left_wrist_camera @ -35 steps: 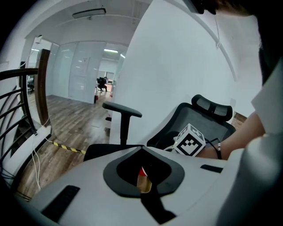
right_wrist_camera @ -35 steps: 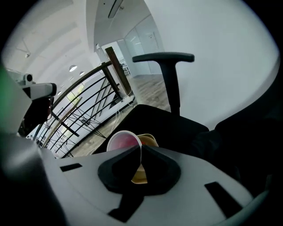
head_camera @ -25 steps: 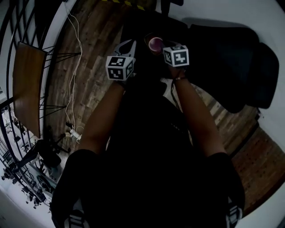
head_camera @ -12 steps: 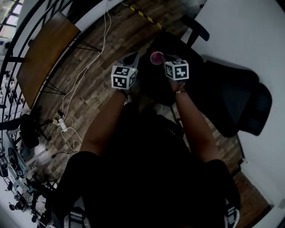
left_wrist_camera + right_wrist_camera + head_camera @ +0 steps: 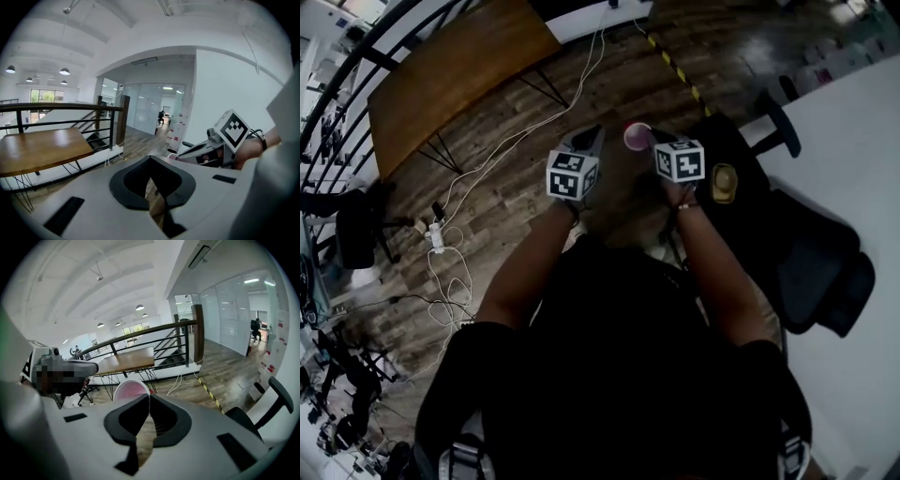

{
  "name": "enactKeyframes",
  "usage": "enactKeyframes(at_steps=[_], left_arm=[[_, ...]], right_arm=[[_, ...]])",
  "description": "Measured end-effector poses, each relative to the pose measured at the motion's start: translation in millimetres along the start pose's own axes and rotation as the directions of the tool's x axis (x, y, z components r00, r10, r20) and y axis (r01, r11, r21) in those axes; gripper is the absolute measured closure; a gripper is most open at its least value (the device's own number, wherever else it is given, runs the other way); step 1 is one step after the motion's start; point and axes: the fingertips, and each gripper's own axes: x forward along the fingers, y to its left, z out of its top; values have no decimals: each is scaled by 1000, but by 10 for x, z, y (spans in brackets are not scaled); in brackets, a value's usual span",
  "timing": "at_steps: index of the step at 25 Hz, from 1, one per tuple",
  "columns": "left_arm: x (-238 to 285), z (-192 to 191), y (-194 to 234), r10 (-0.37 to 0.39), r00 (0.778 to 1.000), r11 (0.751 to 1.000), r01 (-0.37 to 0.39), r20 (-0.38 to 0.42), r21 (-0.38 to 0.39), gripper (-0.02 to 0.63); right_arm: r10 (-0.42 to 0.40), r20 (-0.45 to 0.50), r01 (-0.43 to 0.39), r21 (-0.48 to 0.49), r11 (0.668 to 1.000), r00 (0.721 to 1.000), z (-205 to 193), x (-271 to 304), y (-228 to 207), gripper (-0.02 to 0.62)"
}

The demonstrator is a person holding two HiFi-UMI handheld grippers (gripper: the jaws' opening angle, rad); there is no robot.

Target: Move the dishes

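Head view: steeply down from above the torso, wooden table (image 5: 455,70) far off at upper left. Left gripper view: level, wooden table (image 5: 42,147) close at left. Right gripper view: level, wooden table (image 5: 126,362) straight ahead, farther; all three views share it.

Left claw (image 5: 589,134), right claw (image 5: 651,139): side by side over the floor (image 5: 516,178). Dish (image 5: 635,137): at right claw's tip. Tabletop (image 5: 459,70): ahead, left. Chair (image 5: 811,253): right. Cables (image 5: 441,272): on floor, left.

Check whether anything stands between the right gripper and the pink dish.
Nothing visible does. The right gripper has its jaws closed on the rim of the pink dish, which it holds above the wooden floor. Where the dish must go is not in view.
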Motion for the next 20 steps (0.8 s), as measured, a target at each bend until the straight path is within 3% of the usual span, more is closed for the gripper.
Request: enactKeyframes(at_steps=[5,10,14,20], left_arm=[[-533,-93,935,52,999,998,-51,11,-45,611],[-993,-106,1665,119,993,991,-117,25,-71,611],[-1237,-89,2054,168,985,983,-165,32,-81,611],[-1307,-50,2445,227,973,968,-221,35,-118,611]], right_arm=[[62,-19,-63,-81,995,998,450,662,950,575],[105,-27,-108,-144,984,994,785,1093,1591,575],[134,-42,-140,-197,970,990,952,1322,1914,575],[185,-58,-193,-201,961,981,1191,1669,2106,575]])
